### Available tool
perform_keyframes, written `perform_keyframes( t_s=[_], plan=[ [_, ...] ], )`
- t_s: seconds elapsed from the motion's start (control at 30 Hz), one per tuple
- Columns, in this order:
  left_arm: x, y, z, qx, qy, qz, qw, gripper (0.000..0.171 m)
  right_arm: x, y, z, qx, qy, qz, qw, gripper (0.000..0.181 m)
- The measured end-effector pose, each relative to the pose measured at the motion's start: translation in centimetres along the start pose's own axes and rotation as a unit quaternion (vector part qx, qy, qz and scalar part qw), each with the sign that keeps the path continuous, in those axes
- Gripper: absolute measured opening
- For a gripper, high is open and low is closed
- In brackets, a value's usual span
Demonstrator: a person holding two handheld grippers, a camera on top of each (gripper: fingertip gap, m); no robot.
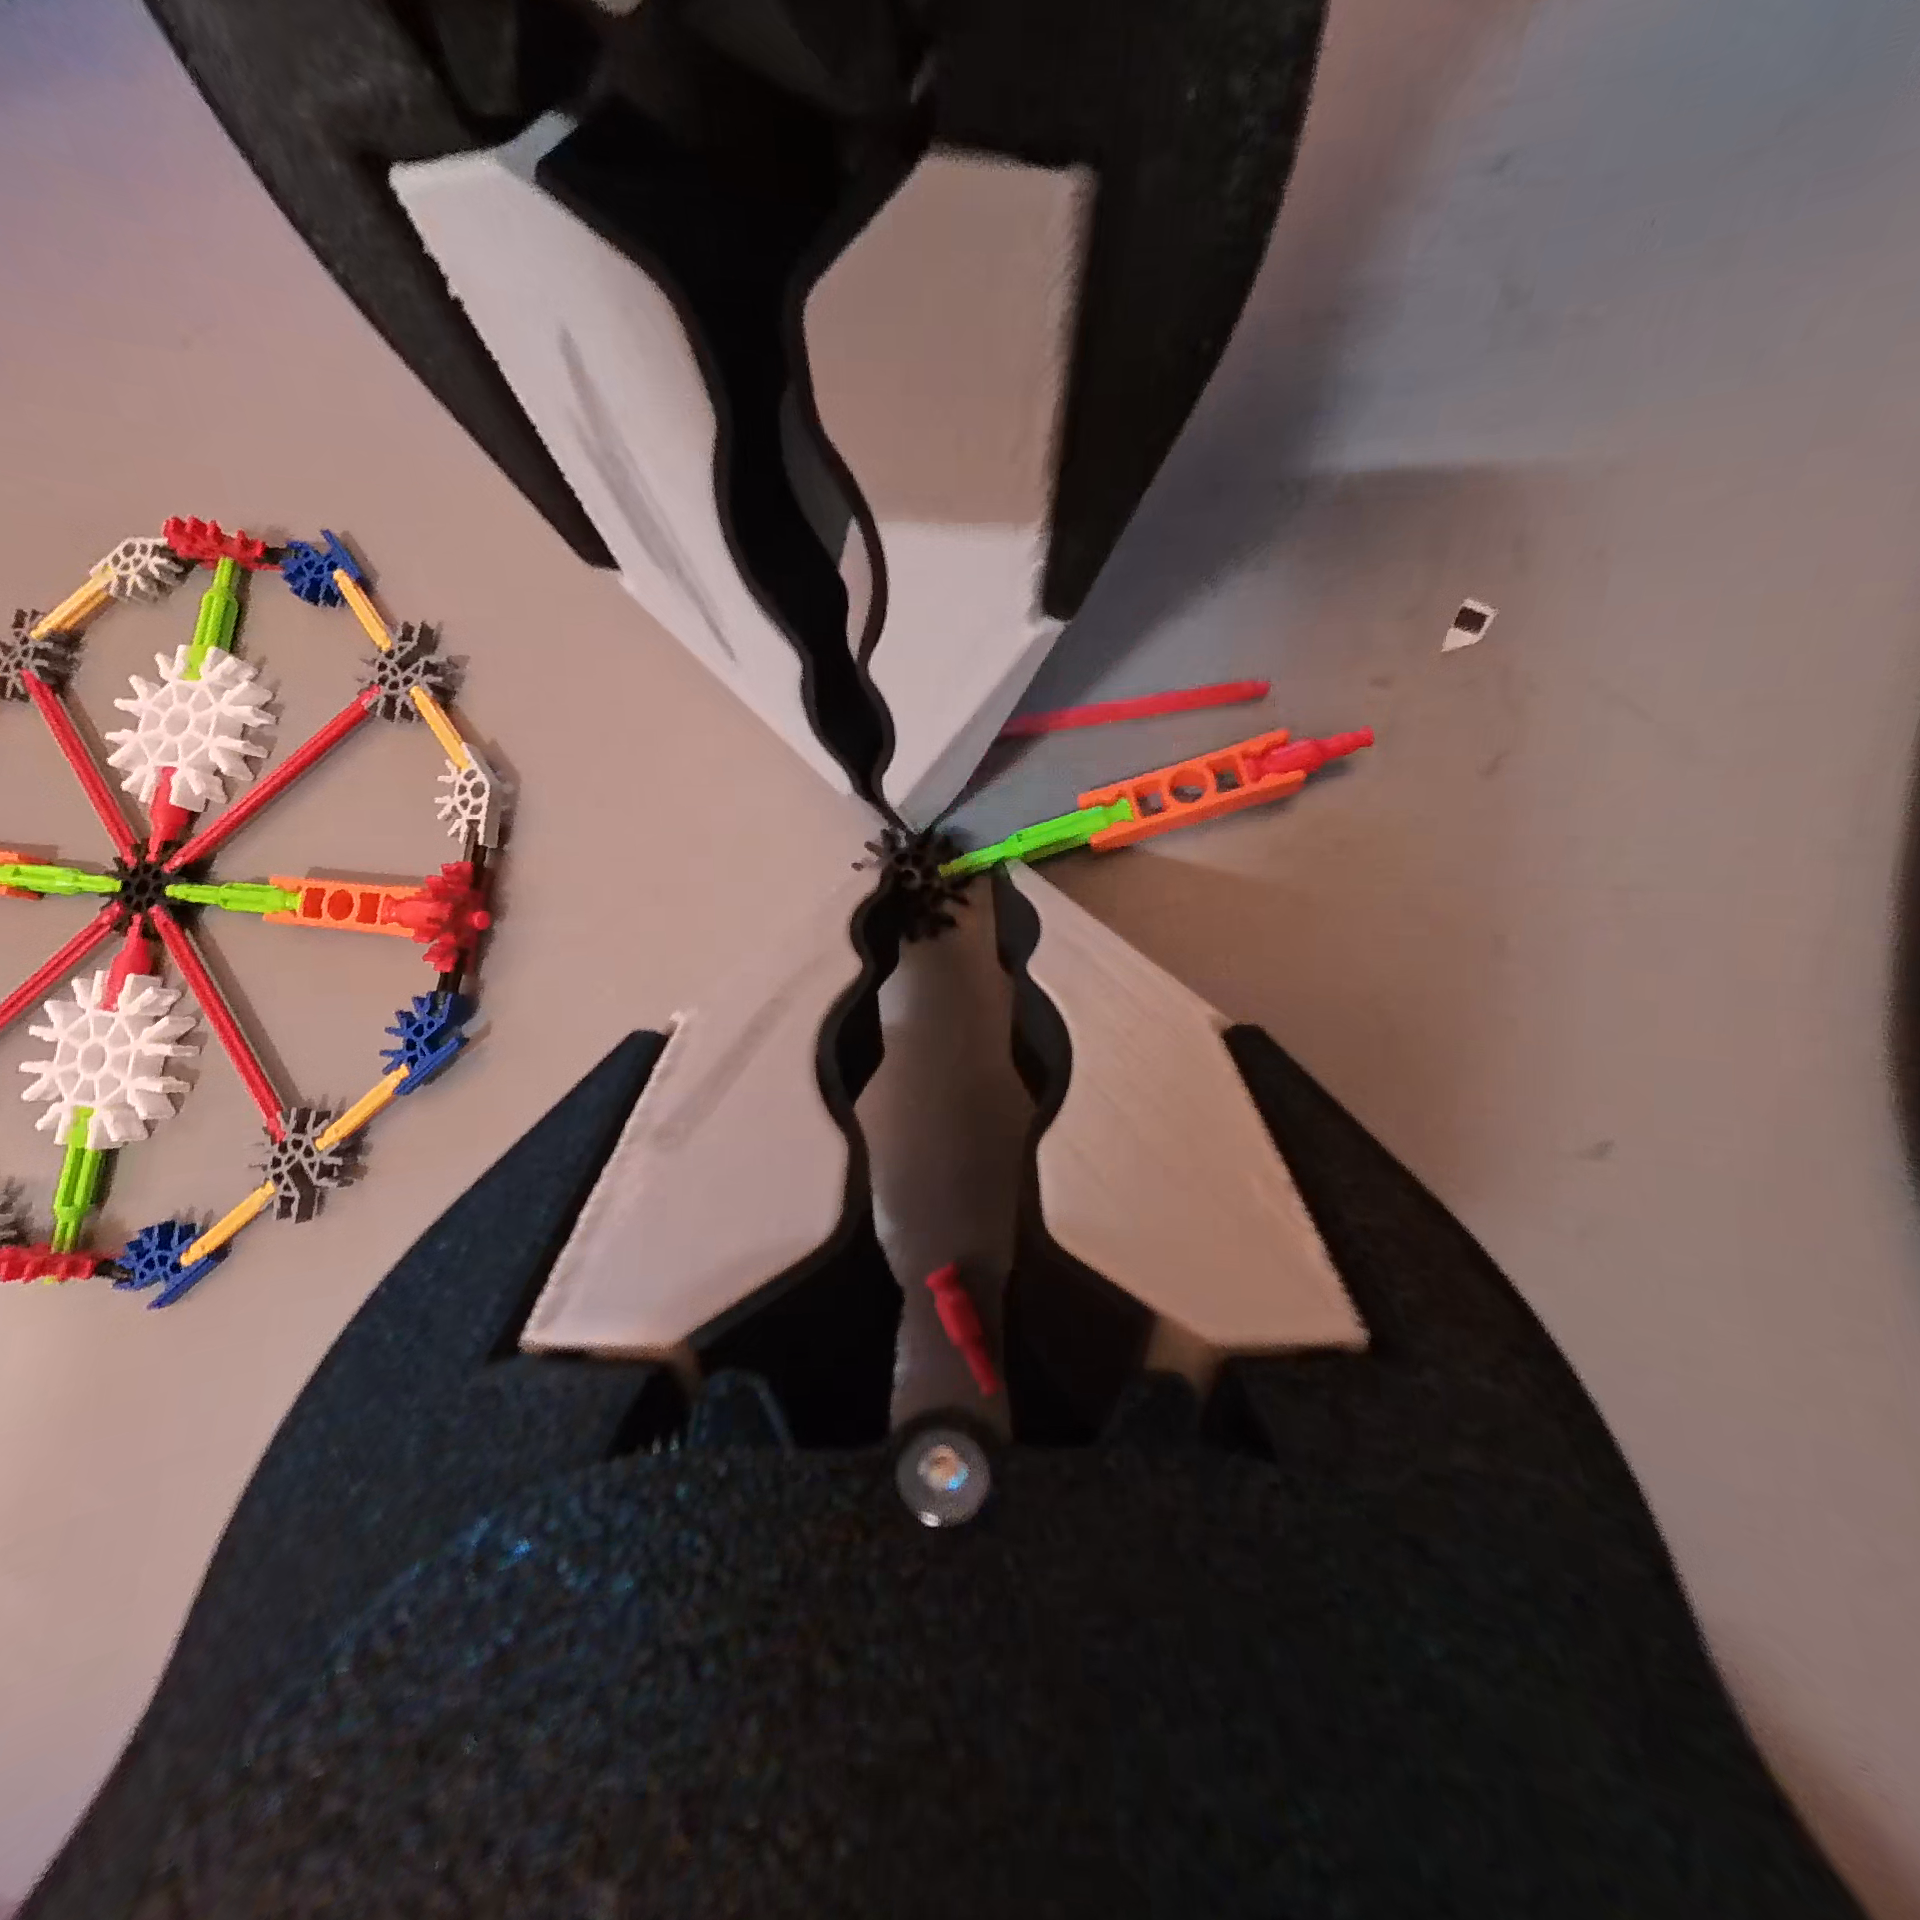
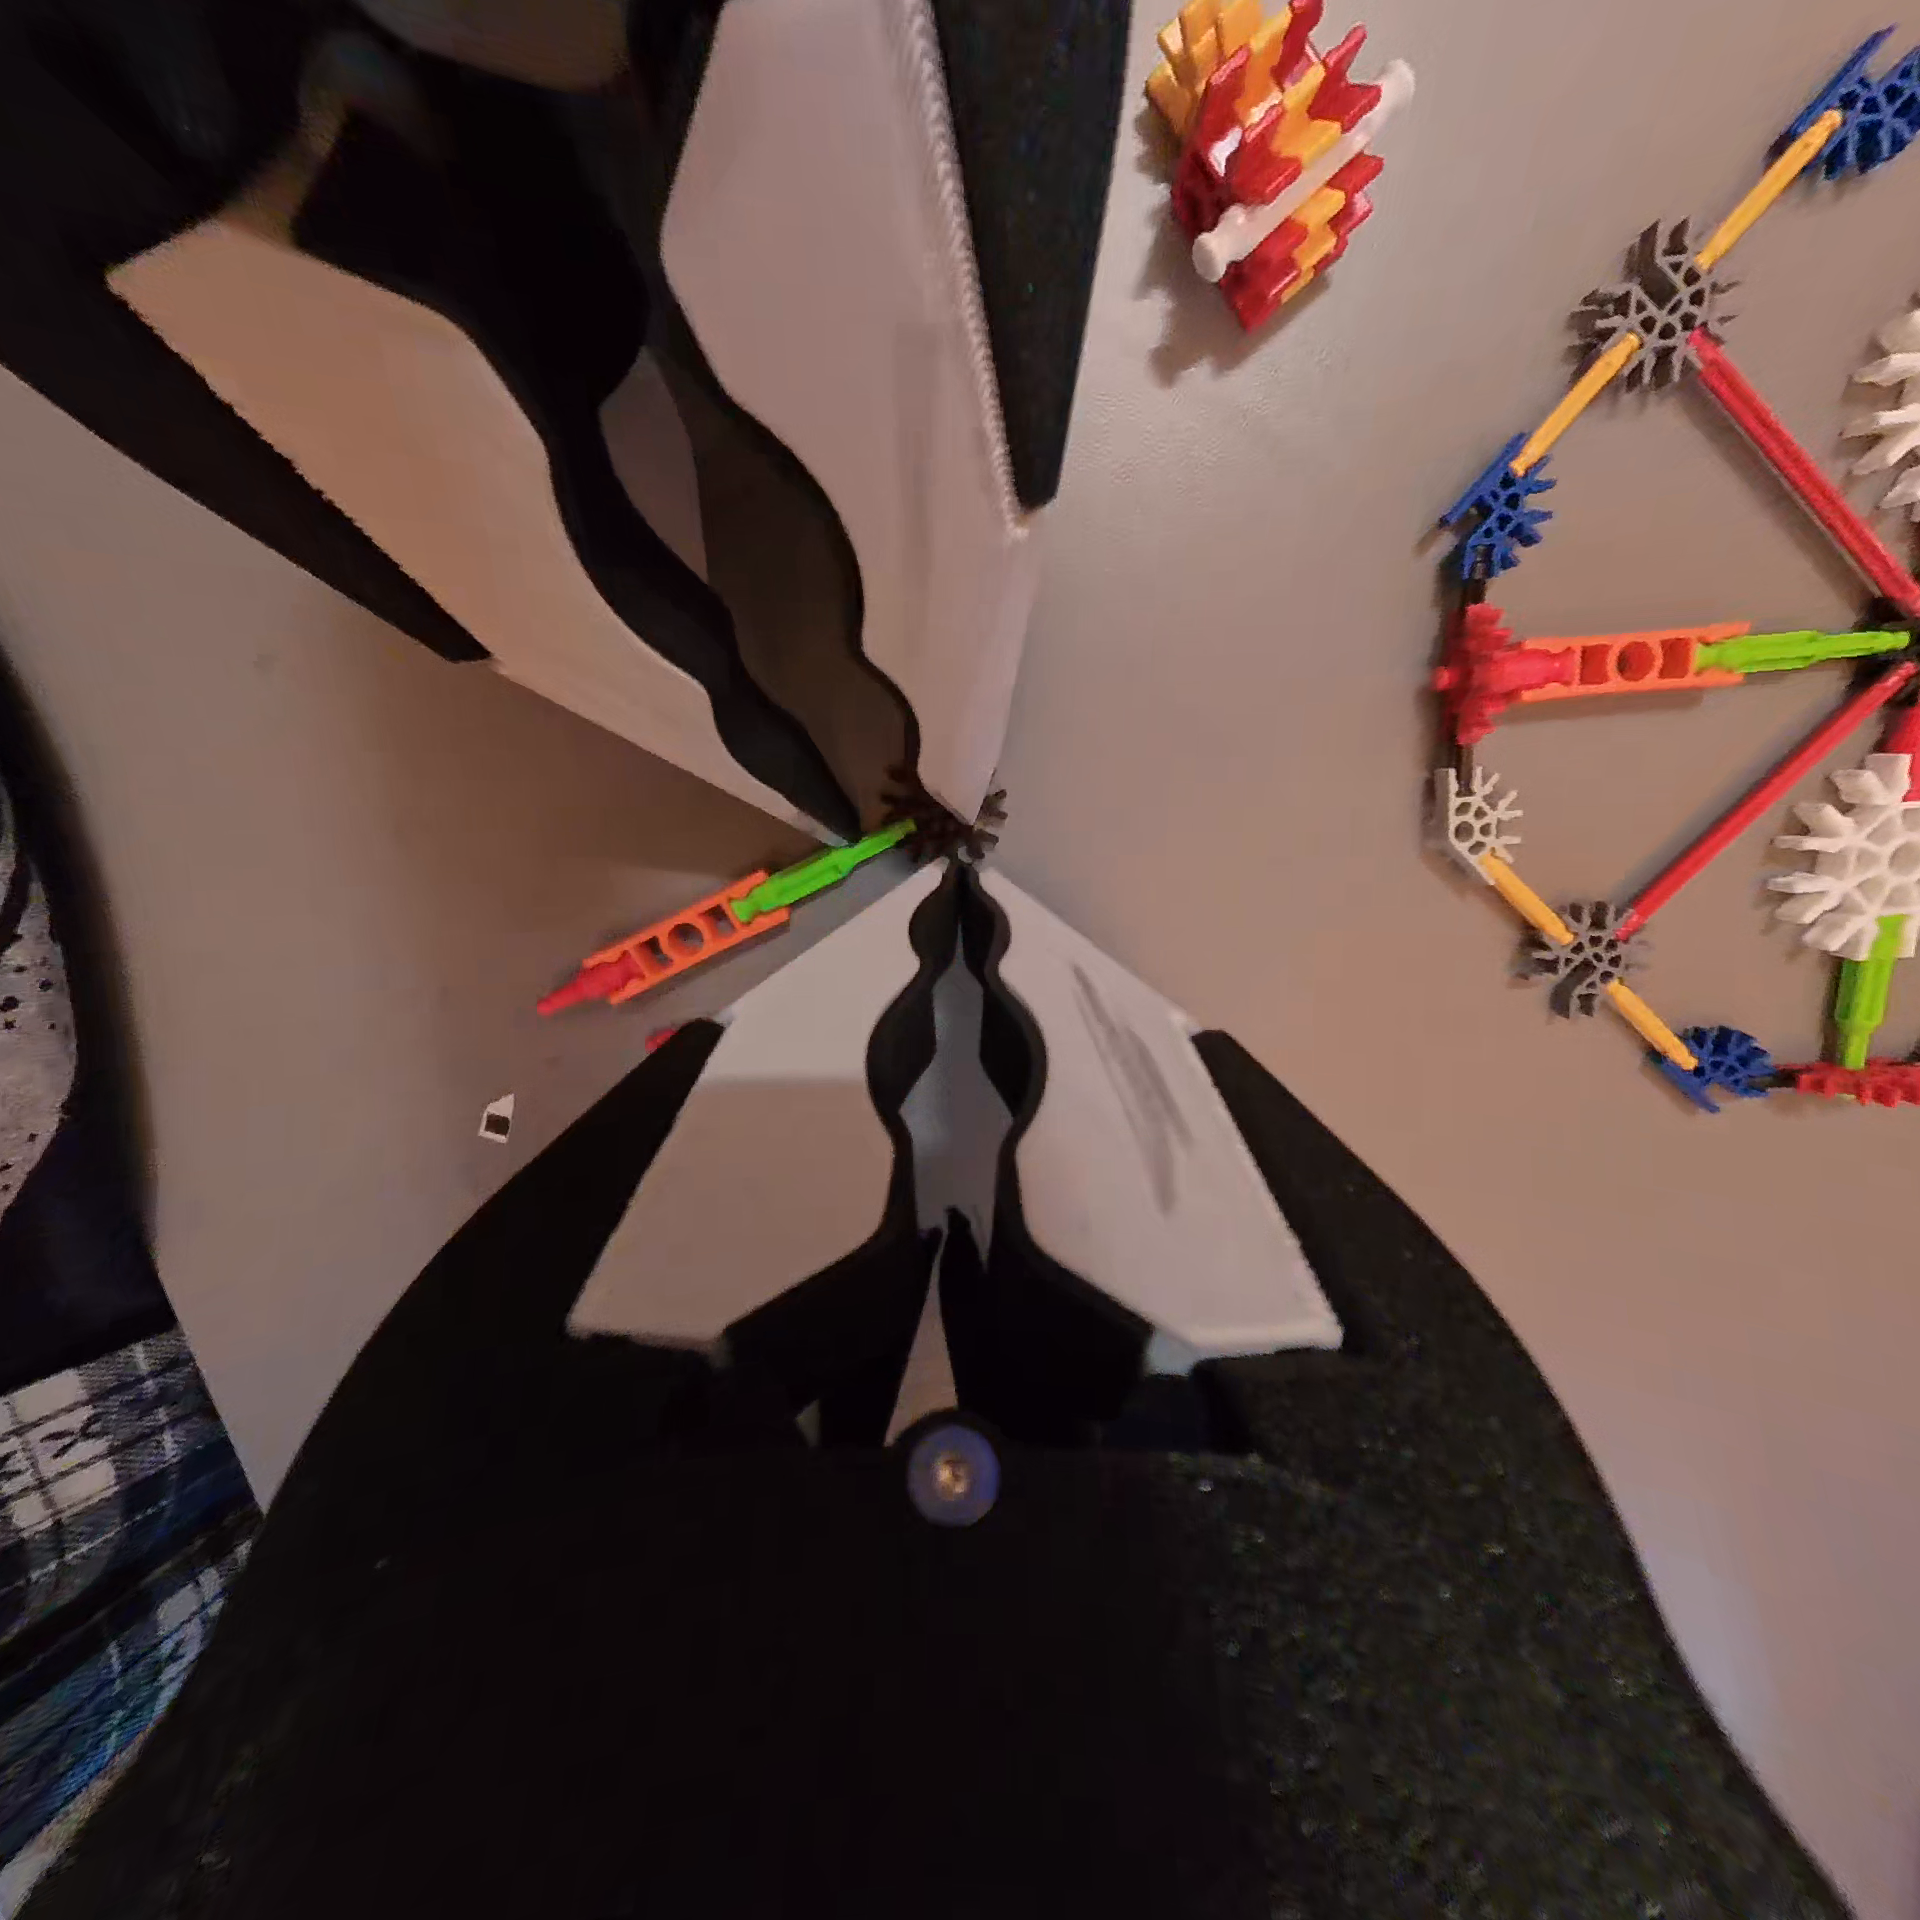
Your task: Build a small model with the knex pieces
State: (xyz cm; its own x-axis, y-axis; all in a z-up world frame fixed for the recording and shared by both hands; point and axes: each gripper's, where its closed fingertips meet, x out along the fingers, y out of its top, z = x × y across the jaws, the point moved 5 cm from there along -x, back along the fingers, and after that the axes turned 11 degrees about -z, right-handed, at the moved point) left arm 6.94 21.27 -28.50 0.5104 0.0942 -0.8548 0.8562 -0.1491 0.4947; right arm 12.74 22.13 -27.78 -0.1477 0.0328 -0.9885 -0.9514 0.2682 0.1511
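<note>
A pale grey table carries a big toy wheel of coloured rods and snowflake-shaped pieces, well apart from both tools. The left gripper has its fingers narrowed around a small black hub, held across its width just above the table. The right gripper is closed almost tip to tip at the hub's rim; whether it pinches a tooth is unclear. A green rod with an orange link sticks out of the hub. The hub looks light, stiff and toothed, probably best gripped across its rim.
</note>
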Motion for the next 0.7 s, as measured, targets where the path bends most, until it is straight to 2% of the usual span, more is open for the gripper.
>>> perform_keyframes(
  t_s=[0.1, 0.2, 0.23, 0.27, 0.33, 0.43, 0.53, 0.6, 0.67, 0.7],
  plan=[
    [0.0, 0.0, 0.0, 0.002, 0.003, 0.001, 1.000, 0.017, 0.0, 0.0, 0.0, 0.000, -0.006, 0.002, 1.000, 0.000],
    [-0.1, -0.1, 0.0, 0.004, 0.005, -0.002, 1.000, 0.018, -1.0, -0.2, 0.3, 0.039, -0.009, 0.051, 0.998, 0.000],
    [-0.1, -0.1, 0.1, 0.005, 0.006, -0.002, 1.000, 0.018, -1.7, -0.6, 0.3, 0.055, -0.021, 0.057, 0.997, 0.003],
    [-0.1, -0.1, 0.2, 0.008, 0.004, -0.003, 1.000, 0.019, -2.3, -1.3, 0.4, 0.075, -0.038, 0.062, 0.995, 0.016],
    [-0.2, -0.1, 0.1, 0.007, 0.004, -0.006, 1.000, 0.022, -3.0, -2.4, -0.5, 0.113, -0.034, 0.082, 0.990, 0.018],
    [-0.3, -0.1, 0.1, 0.006, 0.001, -0.009, 1.000, 0.032, -1.8, -4.3, -1.6, 0.166, -0.049, 0.067, 0.983, 0.019],
    [-0.6, 0.0, 0.3, 0.009, 0.000, -0.008, 1.000, 0.035, -1.0, -4.9, -1.8, 0.197, -0.071, 0.069, 0.975, 0.020],
    [-0.8, 0.0, 0.2, 0.005, 0.000, -0.005, 1.000, 0.037, -0.6, -5.0, -1.8, 0.208, -0.081, 0.067, 0.973, 0.017],
    [-0.8, -0.2, 0.1, 0.005, 0.005, -0.009, 1.000, 0.038, -0.5, -5.3, -1.4, 0.217, -0.096, 0.075, 0.969, 0.003],
    [-0.8, -0.3, 0.1, 0.003, 0.002, -0.009, 1.000, 0.038, -0.5, -5.4, -1.4, 0.220, -0.097, 0.080, 0.968, 0.002]
  ],
)
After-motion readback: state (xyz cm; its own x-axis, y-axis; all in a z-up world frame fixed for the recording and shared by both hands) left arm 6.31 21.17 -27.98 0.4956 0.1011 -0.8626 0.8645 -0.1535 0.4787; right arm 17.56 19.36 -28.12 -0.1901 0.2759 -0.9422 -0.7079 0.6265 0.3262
